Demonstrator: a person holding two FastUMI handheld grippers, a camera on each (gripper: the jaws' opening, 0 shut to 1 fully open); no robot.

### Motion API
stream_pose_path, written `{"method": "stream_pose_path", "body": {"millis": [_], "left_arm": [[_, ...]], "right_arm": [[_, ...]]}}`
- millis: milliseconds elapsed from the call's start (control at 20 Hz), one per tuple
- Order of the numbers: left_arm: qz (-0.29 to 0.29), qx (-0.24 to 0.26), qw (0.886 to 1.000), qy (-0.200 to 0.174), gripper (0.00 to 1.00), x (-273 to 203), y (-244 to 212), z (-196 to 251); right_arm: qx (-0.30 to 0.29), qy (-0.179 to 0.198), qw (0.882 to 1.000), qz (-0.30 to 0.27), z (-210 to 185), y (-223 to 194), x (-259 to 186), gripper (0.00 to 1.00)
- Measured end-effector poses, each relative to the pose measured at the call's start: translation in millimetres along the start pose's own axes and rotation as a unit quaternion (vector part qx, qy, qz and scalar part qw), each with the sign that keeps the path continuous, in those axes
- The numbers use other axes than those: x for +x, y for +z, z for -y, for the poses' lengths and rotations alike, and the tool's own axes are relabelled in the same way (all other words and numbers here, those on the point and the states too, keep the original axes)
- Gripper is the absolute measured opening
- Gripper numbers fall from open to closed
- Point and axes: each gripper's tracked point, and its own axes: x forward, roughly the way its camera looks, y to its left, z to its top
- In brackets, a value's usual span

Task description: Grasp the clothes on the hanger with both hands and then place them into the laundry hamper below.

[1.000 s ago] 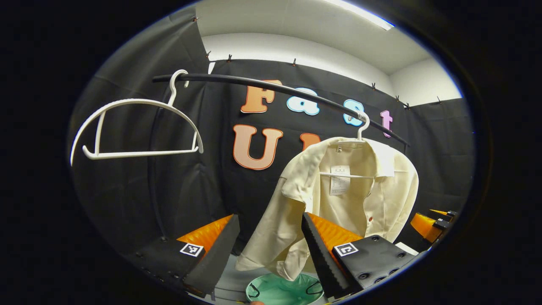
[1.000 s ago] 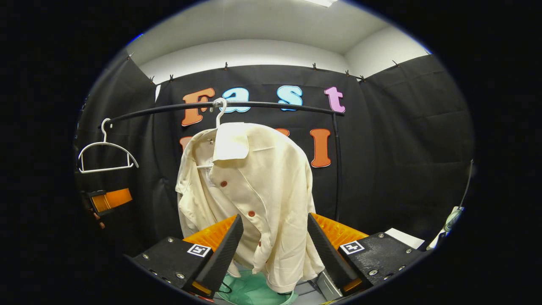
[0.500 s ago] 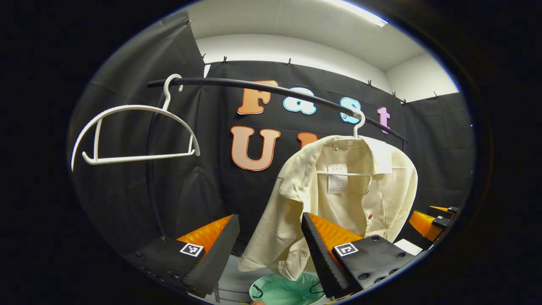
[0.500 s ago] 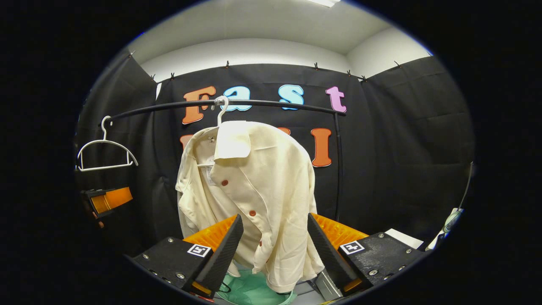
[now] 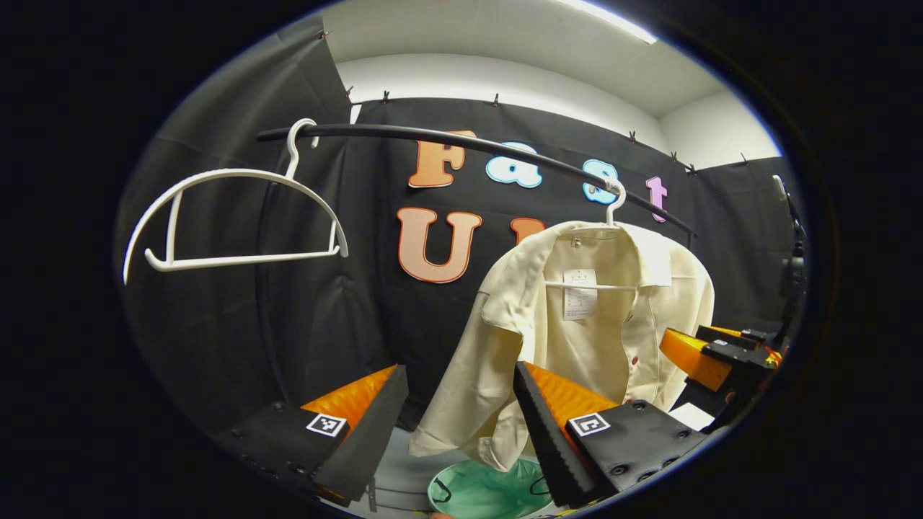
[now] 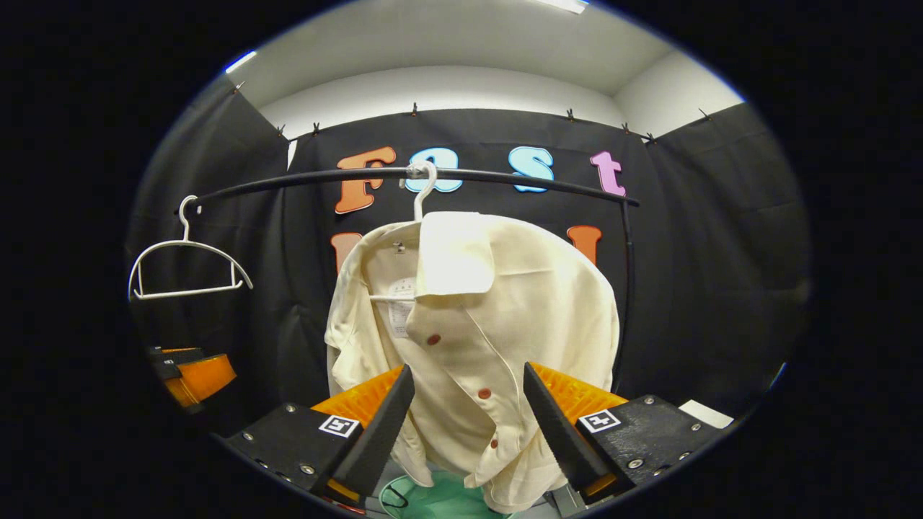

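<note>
The shirt (image 6: 476,339) hangs on a hanger (image 6: 424,189) hooked over the rail (image 6: 505,176), open at the front, its hem dangling just above the hamper (image 5: 479,491), which sits on the floor directly under the shirt.

This looks like the approach step: nothing is gripped yet. The right gripper (image 6: 461,418) faces the buttoned front panel with its jaws spread wide and nothing between them, apart from the cloth. The left gripper (image 5: 454,418) is likewise spread and empty, aimed at the shirt's loose sleeve side; whether its inner finger brushes the cloth I cannot tell.

The next move, I judge, calls for each gripper to close in on its side of the shirt, pinch a fold near the shoulders, and lift the shirt clear of the hanger before lowering it. The cloth is limp and may slip or drag the hanger along.

A bare second hanger (image 5: 238,216) hangs well to one side of the shirt on the same rail. Behind the shirt is a black cloth wall (image 6: 707,274), with a white wall and ceiling above it. The pale floor shows around the hamper.
</note>
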Motion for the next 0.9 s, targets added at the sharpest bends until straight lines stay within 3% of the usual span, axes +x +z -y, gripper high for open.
{"method": "stream_pose_path", "body": {"millis": [300, 550, 600, 900], "left_arm": [[0.002, -0.006, 1.0, 0.005, 0.94, 0.0, 1.3, -3.9], [0.006, -0.004, 1.0, 0.011, 0.96, 0.9, 4.1, -8.8], [0.007, -0.004, 1.0, 0.011, 0.92, 0.9, 3.8, -8.8], [0.009, -0.002, 1.0, 0.001, 0.94, 7.8, 1.1, -4.7]], "right_arm": [[-0.004, 0.006, 1.0, 0.015, -25.3, 23.6, 39.1, 0.95], [-0.023, -0.038, 0.999, -0.02, -15.5, 8.4, 75.2, 0.92], [-0.018, -0.045, 0.998, -0.035, -13.0, 1.6, 79.7, 0.91], [-0.002, -0.093, 0.994, -0.052, 23.9, -2.8, 89.0, 0.79]]}}
